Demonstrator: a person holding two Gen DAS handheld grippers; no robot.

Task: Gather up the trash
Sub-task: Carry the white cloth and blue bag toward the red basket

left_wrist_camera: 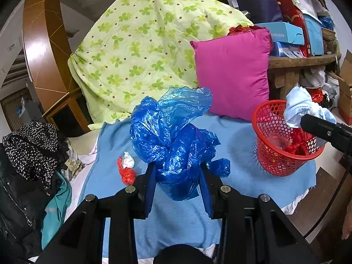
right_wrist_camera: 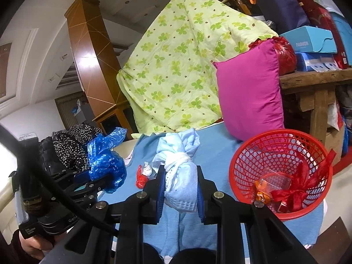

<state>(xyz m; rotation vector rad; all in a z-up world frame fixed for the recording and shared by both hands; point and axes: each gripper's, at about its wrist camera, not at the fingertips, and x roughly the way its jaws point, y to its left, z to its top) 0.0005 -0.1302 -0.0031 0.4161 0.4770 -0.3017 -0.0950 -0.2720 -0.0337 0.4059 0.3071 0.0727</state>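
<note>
Left tool point(left_wrist_camera: 178, 176) pinched a crumpled blue plastic bag point(left_wrist_camera: 173, 129); right tool point(right_wrist_camera: 180, 189) squeezed a knotted light-blue cloth point(right_wrist_camera: 179, 171); "FASHION" box point(right_wrist_camera: 312, 38) at 2 o'clock.

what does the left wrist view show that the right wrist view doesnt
Only the left wrist view: the teal garment beside the dark clothes, and the cardboard box at far right.

Only the right wrist view: the clear wrapper and orange scrap in the basket's bottom, and the hand carrying the left gripper.

Both: the left gripper shut on the blue plastic bag, the right gripper shut on the knotted light blue cloth, the red basket, the pink pillow.
</note>
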